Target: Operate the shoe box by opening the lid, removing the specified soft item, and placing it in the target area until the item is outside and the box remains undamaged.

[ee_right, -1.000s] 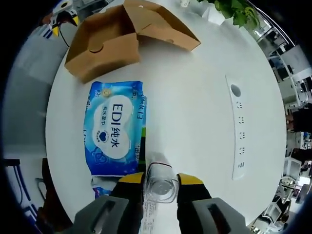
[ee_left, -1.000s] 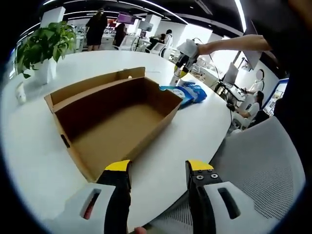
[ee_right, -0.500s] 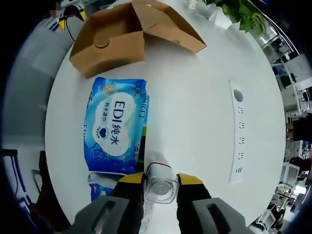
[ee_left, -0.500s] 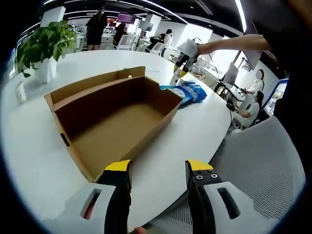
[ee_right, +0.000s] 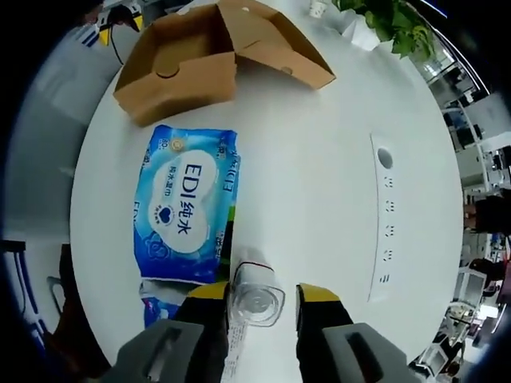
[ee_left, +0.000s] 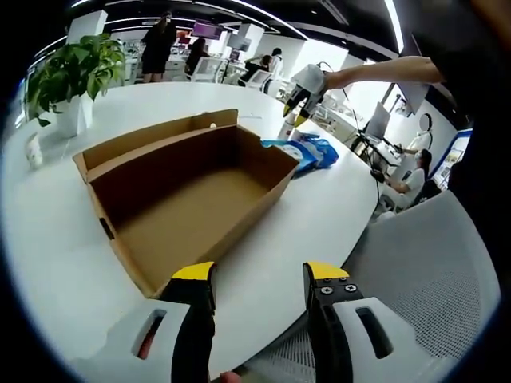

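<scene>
White round table, and your wipes pack lies outside the shoe box, lid open. Right gripper is spread around a clear bottle: lift away slowly. Left gripper hangs open, empty.
</scene>
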A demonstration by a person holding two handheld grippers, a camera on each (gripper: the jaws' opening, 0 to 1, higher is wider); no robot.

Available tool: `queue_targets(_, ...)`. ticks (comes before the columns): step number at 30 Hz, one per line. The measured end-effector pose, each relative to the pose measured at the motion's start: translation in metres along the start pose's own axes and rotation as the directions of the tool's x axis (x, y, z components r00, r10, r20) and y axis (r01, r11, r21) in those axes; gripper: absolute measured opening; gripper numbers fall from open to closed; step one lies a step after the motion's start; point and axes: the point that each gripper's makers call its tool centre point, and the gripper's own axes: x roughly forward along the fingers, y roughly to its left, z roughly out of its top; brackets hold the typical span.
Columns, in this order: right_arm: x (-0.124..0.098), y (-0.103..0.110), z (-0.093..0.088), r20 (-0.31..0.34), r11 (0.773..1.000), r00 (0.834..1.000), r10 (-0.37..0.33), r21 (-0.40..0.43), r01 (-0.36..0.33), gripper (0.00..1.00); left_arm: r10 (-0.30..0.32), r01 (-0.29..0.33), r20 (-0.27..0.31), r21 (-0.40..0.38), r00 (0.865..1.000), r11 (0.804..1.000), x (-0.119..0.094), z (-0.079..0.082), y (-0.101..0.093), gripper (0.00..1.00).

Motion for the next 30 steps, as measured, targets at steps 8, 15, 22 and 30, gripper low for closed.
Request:
queue_targets(8,-0.009,-0.001,-0.002,0.035,0.996,0.999,0.002,0.093,-0.005,0.33,-0.007,0.007,0.007,0.006,1.0,1.0,0.0,0.005,0.0,0.44)
queue_targets(15,-0.015,0.006,-0.011,0.038,0.989,0.999,0.001,0.145,-0.007,0.34,-0.017,0.017,0.011,0.013,1.0,1.0,0.0,0.008,-0.002,0.44)
queue_targets(22,-0.026,0.021,-0.019,0.099,0.949,0.995,-0.016,0.314,-0.016,0.36,-0.036,0.036,0.022,0.014,0.999,0.999,0.001,0.014,-0.002,0.44)
queue_targets(30,-0.036,0.046,-0.035,0.182,0.862,0.982,-0.04,0.503,-0.058,0.36,-0.065,0.064,0.032,0.027,0.997,0.998,0.0,0.025,-0.003,0.44)
